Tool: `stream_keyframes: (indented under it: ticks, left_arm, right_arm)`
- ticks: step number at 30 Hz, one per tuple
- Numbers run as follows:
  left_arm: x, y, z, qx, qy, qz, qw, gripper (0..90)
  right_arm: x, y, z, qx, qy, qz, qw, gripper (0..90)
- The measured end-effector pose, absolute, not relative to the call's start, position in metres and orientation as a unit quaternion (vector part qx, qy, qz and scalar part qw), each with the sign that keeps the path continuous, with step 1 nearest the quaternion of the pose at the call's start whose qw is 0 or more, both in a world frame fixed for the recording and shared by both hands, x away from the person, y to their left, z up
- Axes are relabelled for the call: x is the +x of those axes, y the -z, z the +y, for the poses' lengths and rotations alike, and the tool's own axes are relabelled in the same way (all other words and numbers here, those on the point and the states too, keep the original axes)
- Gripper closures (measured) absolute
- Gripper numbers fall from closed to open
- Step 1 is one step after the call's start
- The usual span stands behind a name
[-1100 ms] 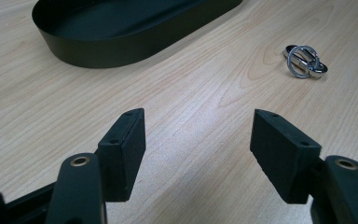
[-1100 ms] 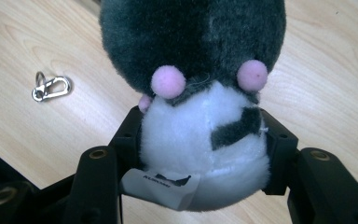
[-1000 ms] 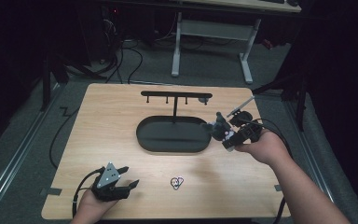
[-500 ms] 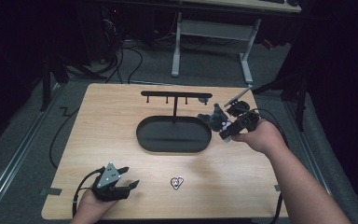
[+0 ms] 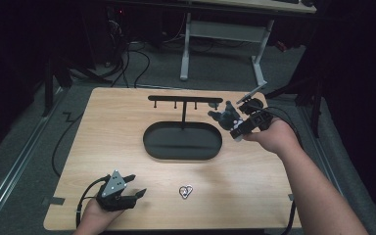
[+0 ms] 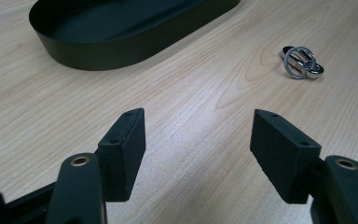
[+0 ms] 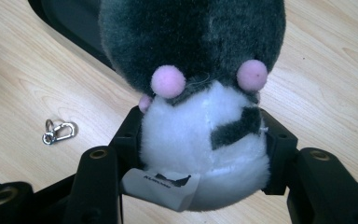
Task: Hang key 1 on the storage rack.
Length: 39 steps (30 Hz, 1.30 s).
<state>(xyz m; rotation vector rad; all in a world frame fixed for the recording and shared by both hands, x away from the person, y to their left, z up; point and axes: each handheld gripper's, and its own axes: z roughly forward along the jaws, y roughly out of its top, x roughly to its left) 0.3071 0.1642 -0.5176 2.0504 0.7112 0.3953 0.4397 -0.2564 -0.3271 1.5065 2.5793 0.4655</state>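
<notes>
My right gripper (image 5: pixel 236 124) is shut on a grey and white plush toy (image 7: pixel 200 88) with pink paws; its jaws squeeze the white belly. I hold the plush toy (image 5: pixel 223 116) above the table, just right of the black oval tray (image 5: pixel 182 142) and near the right end of the black hook stand (image 5: pixel 185 100). A silver key ring with a clasp (image 5: pixel 185 191) lies on the wood near the front edge. My left gripper (image 5: pixel 136 196) rests at the front left, open, with bare wood between its jaws. Ahead of the left gripper (image 6: pixel 198 140) lie the key ring (image 6: pixel 301 61) and the tray (image 6: pixel 121 28).
The wooden table (image 5: pixel 103 147) ends close behind my left hand. Beyond its far edge stand a white desk frame (image 5: pixel 225 34) and loose cables on the floor (image 5: pixel 127 63). A cable (image 5: pixel 61 142) trails over the table's left edge.
My right gripper has lifted the plush toy and carried it up and back, toward the right end of the hook stand. The left gripper has stayed put.
</notes>
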Motion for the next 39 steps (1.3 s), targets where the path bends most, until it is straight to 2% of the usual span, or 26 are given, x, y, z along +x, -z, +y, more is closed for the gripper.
stream_keyframes:
  ticks: [19, 26, 39]
  left_arm:
    - [0.307, 0.518, 0.163, 0.834, -0.155, 0.281, 0.448, 36.4]
    - [0.308, 0.519, 0.162, 0.836, -0.153, 0.279, 0.447, 36.4]
    - [0.307, 0.519, 0.161, 0.839, -0.152, 0.275, 0.444, 36.4]
  right_arm:
    - [0.454, 0.314, -0.251, 0.508, -0.172, 0.841, 0.078, 47.0]
    - [0.456, 0.328, -0.267, 0.531, -0.171, 0.826, 0.079, 46.9]
    - [0.452, 0.358, -0.269, 0.536, -0.161, 0.825, 0.074, 46.8]
